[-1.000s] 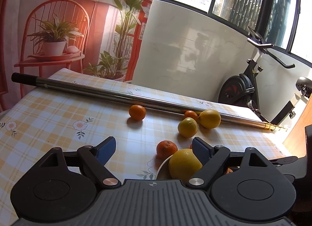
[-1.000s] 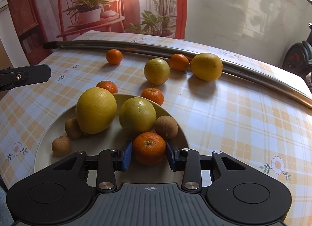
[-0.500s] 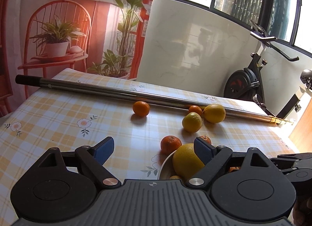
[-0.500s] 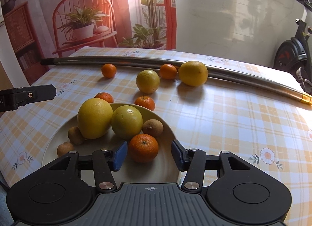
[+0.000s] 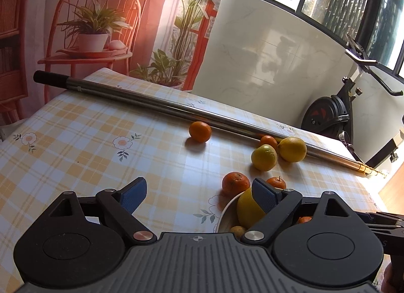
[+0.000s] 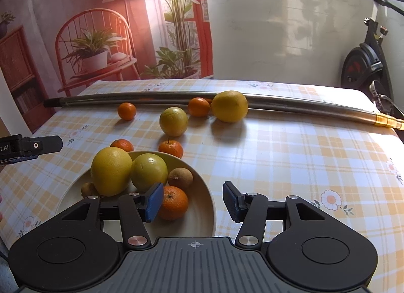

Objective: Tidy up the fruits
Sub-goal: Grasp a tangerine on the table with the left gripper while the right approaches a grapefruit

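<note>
Fruits half sorted, plate (image 6: 202,181) filling up

My right gripper (image 6: 193,200) is spread wide, empty, above the plate beside a mandarin (image 6: 174,203); left gripper (image 5: 199,197) gapes wide too.

Both wrist views sit low and close over the counter (image 6: 290,156), facing its far edge; the left looks from the left side. Both share the plate (image 6: 202,217), seemingly near the front.

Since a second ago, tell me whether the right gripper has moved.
Yes. The right gripper has opened, let go of the mandarin and pulled back to the right: the mandarin stays in the plate, now beside the left finger.
</note>
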`<state>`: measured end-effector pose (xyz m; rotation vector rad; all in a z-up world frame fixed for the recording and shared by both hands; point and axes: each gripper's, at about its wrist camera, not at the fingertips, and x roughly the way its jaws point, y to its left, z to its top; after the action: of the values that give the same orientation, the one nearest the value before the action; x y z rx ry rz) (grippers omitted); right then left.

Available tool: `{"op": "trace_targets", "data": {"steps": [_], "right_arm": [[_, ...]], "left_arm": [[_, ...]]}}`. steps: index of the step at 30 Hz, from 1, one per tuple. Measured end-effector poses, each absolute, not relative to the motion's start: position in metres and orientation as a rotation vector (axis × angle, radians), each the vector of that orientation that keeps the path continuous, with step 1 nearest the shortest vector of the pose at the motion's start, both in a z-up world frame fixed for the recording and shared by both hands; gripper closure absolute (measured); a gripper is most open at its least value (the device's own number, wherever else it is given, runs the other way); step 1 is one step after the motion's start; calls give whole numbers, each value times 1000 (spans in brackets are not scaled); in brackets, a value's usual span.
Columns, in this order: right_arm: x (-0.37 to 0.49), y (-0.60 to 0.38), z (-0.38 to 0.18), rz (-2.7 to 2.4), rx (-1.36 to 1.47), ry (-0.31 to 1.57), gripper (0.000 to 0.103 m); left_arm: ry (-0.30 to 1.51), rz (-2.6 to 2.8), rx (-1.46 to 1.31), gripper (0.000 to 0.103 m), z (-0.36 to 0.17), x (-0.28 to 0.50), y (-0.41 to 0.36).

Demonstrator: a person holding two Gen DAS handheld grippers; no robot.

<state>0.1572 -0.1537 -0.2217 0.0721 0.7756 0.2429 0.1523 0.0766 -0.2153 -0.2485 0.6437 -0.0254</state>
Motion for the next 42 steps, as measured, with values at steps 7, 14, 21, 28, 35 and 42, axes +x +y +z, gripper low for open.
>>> {"op": "trace_targets", "data": {"steps": [7,14,21,28,35,42], "right_arm": [[157,-159,-219,235,89,764,55],[168,-169,-213,228,134,756,55],[185,-176,-203,224,137,727,55],[204,-184,-194,214,150,698,55],[221,-190,-192,200,168,688,51],[231,-188,-195,196,148,689,50]], "left_arm": [[633,5,-260,11,-215,152,82],[649,10,-273,11,-212,160,88],[678,58,-206,11,-198,181,87],[653,34,-172,11,-178,203,98],[627,61,-94,13,-168,226,102],[671,-28,-69,21,-175,252,94]]}}
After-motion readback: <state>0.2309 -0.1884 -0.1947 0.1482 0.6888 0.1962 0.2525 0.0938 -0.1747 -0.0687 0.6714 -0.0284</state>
